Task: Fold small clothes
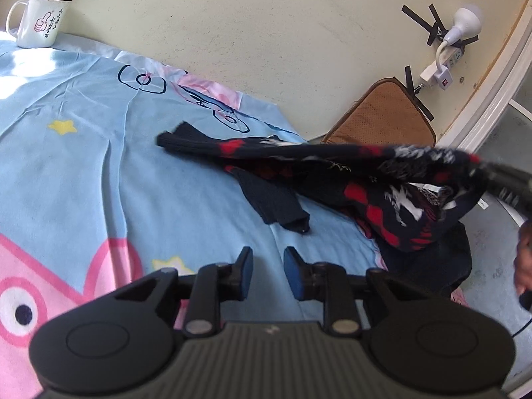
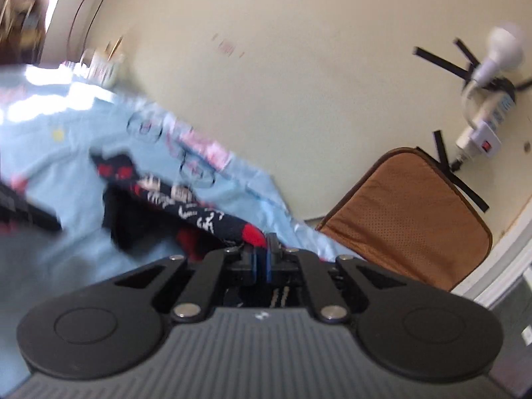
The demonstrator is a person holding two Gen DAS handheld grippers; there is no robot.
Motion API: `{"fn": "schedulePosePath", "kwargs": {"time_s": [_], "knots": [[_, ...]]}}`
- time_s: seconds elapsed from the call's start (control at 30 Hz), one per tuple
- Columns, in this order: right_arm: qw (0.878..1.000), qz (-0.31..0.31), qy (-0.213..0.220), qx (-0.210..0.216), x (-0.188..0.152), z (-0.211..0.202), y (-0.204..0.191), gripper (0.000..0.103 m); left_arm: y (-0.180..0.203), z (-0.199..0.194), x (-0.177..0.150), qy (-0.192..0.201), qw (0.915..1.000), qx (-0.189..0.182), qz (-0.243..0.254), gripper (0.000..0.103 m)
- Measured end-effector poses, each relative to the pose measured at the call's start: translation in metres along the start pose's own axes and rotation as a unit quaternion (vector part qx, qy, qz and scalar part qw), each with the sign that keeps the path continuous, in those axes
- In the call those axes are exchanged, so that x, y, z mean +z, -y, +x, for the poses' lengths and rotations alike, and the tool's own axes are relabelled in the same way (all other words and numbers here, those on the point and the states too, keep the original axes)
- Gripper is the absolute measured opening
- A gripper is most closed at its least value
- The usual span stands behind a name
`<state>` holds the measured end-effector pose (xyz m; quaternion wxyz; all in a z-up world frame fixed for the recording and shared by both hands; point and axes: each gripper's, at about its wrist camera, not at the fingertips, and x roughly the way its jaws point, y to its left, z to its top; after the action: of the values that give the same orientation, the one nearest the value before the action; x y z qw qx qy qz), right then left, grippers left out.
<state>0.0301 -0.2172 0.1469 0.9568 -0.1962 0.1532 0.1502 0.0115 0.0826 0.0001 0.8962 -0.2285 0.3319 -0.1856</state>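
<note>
Dark navy knitted sweater with red-white pattern [image 1: 332, 179] lay crumpled, unfolded on light-blue cartoon bedsheet [image 1: 83, 139] — folding barely started. Right gripper [image 2: 262, 249] clamped sweater edge; left gripper [image 1: 267, 259] slightly parted, empty, just short of sweater.

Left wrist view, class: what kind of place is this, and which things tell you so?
Probably a bedroom at home: a cartoon-print bedsheet spread as the work surface, an enamel mug by a plain wall, and a bulb lamp taped above a power strip.

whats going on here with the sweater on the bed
A person is folding a small dark sweater on a blue sheet. The right gripper is shut on the sweater's edge, lifting that side. The left gripper is slightly open and empty, low over the sheet near a sleeve.
</note>
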Motion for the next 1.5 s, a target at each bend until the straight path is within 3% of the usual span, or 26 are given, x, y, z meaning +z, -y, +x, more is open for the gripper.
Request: {"fn": "schedulePosePath", "kwargs": {"time_s": [0.1, 0.23, 0.33, 0.4, 0.5, 0.57, 0.63, 0.67, 0.73, 0.9, 1.0, 1.07, 1.17, 1.33, 1.4, 1.43, 1.47, 1.5], "knots": [[0.994, 0.075, 0.054, -0.064, 0.021, -0.023, 0.05, 0.007, 0.0, 0.0, 0.0, 0.001, 1.0, 0.0, -0.001, 0.021], [0.971, 0.169, 0.054, -0.163, 0.011, -0.03, 0.12, 0.007, -0.001, -0.001, 0.0, 0.002, 1.0, 0.0, -0.003, 0.021], [0.948, 0.229, -0.005, -0.223, -0.027, -0.014, 0.165, 0.008, -0.002, 0.0, 0.0, 0.001, 1.0, 0.0, -0.006, 0.022], [0.933, 0.254, -0.071, -0.244, -0.067, 0.003, 0.181, 0.008, -0.002, 0.0, 0.0, 0.0, 1.0, 0.0, -0.006, 0.023], [0.916, 0.268, -0.178, -0.238, -0.13, 0.029, 0.183, 0.011, -0.001, 0.0, 0.0, -0.001, 1.0, 0.0, -0.005, 0.023], [0.907, 0.275, -0.225, -0.224, -0.157, 0.041, 0.175, 0.018, -0.002, 0.001, 0.0, -0.003, 1.0, 0.001, -0.005, 0.024], [0.91, 0.281, -0.212, -0.22, -0.165, 0.03, 0.169, 0.026, -0.002, 0.002, 0.0, -0.005, 1.0, 0.001, -0.006, 0.025], [0.914, 0.283, -0.196, -0.215, -0.164, 0.022, 0.167, 0.039, -0.002, 0.002, 0.0, -0.005, 1.0, 0.001, -0.006, 0.026], [0.924, 0.289, -0.15, -0.203, -0.154, -0.001, 0.166, 0.051, -0.002, 0.003, 0.0, -0.006, 1.0, 0.001, -0.005, 0.027], [0.952, 0.263, -0.046, -0.148, -0.113, -0.038, 0.153, 0.053, -0.001, 0.003, 0.0, -0.003, 1.0, 0.003, -0.005, 0.028], [0.974, 0.213, -0.001, -0.074, -0.083, -0.04, 0.123, 0.068, -0.002, 0.003, 0.001, -0.002, 1.0, 0.003, -0.007, 0.028], [0.986, 0.161, 0.005, -0.045, -0.069, -0.028, 0.093, 0.079, -0.002, 0.002, 0.001, -0.001, 1.0, 0.004, -0.006, 0.028], [0.997, 0.08, 0.0, -0.015, -0.053, 0.005, 0.052, 0.081, -0.002, 0.002, 0.0, 0.0, 1.0, 0.005, -0.004, 0.03], [0.999, -0.035, -0.039, -0.005, -0.035, 0.066, 0.008, 0.084, -0.001, 0.001, 0.0, 0.001, 1.0, 0.003, -0.003, 0.031], [0.995, -0.063, -0.072, -0.002, -0.035, 0.089, 0.001, 0.083, -0.002, 0.0, 0.0, 0.004, 1.0, 0.002, -0.003, 0.033], [0.993, -0.074, -0.093, 0.006, -0.037, 0.095, -0.003, 0.074, -0.002, -0.001, 0.0, 0.005, 1.0, 0.001, -0.003, 0.034], [0.99, -0.085, -0.108, 0.013, -0.04, 0.097, -0.007, 0.039, -0.002, -0.001, 0.0, 0.006, 1.0, 0.0, -0.003, 0.034], [0.99, -0.09, -0.111, 0.013, -0.041, 0.094, -0.009, 0.022, -0.001, -0.002, 0.0, 0.006, 1.0, -0.001, -0.003, 0.034]]}}
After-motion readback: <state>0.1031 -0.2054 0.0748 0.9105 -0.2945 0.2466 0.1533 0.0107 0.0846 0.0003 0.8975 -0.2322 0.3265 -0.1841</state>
